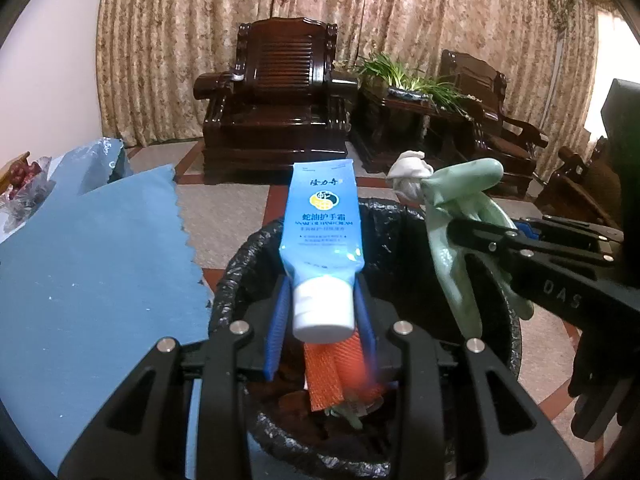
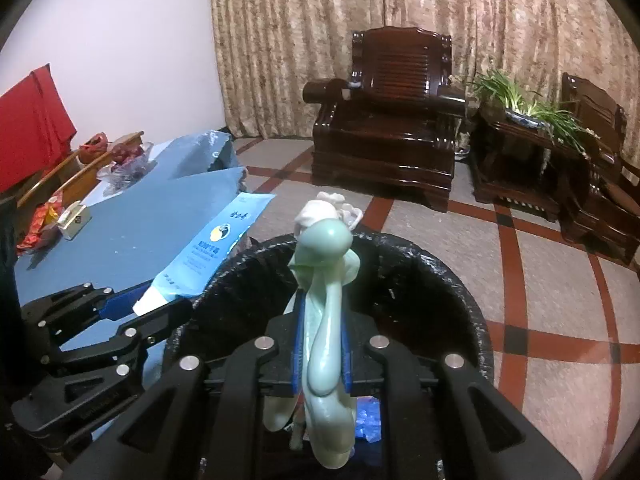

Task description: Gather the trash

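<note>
Glossy blue tube (image 1: 320,216) clamped at white cap by left hand-held gripper (image 1: 322,312); limp green rubber glove (image 2: 326,300) pinched in right hand-held gripper (image 2: 322,344), over crinkled black-lined bin (image 2: 440,264).

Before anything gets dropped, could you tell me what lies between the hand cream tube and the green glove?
Nothing solid: in the left wrist view, only the open mouth of the black-lined bin separates the tube from the glove.

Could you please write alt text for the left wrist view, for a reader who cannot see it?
The left claw grips a blue hand cream tube by its white cap end above a black-lined trash bin. Beside it, the right claw holds a pale green glove over the same bin.
</note>
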Demonstrator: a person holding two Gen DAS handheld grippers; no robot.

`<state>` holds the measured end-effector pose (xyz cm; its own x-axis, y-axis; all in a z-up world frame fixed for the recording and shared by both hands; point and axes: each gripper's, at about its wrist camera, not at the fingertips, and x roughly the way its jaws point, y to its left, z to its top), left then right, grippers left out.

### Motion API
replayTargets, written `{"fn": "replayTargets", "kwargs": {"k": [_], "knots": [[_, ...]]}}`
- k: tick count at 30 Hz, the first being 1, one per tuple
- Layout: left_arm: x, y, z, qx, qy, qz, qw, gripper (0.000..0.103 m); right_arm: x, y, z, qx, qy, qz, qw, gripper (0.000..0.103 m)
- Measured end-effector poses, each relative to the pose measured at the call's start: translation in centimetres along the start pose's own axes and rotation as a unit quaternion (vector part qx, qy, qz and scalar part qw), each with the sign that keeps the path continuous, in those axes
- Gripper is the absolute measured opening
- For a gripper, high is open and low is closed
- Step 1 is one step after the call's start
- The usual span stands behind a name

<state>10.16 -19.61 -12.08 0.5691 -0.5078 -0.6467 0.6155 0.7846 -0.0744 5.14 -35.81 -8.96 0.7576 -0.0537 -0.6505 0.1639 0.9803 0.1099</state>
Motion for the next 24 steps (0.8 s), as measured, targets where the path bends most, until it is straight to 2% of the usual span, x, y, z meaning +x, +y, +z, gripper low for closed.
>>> {"fn": "replayTargets", "kwargs": {"k": [16,18,19,20,21,22,24], "knots": [[2.9,-0.4,0.0,0.014,0.022,-0.008,0.9996,0.031,1.4,-2.1,-0.7,0.019,0.014,-0.018,1.0,0.014],[3.2,-0.5,0.0,0.013,0.026,-0.01,0.9995,0.032,1.9,-2.3,-0.8,0.02,0.019,-0.02,0.999,0.016],[3.2,-0.5,0.0,0.012,0.026,-0.011,0.9995,0.036,1.9,-2.3,-0.9,0.02,0.02,-0.021,0.999,0.016],[3.1,-0.4,0.1,0.009,0.025,-0.015,0.9995,0.042,2.1,-2.4,-1.0,0.02,0.022,-0.023,0.999,0.021],[3.0,-0.3,0.1,0.007,0.023,-0.017,0.9996,0.055,2.3,-2.4,-1.0,0.021,0.022,-0.028,0.999,0.025],[2.9,-0.1,0.3,0.005,0.021,-0.017,0.9996,0.063,2.4,-2.4,-1.1,0.022,0.023,-0.032,0.999,0.031],[2.6,0.2,0.2,0.0,0.017,-0.018,0.9997,0.068,2.4,-2.7,-1.3,0.023,0.023,-0.039,0.999,0.056]]}}
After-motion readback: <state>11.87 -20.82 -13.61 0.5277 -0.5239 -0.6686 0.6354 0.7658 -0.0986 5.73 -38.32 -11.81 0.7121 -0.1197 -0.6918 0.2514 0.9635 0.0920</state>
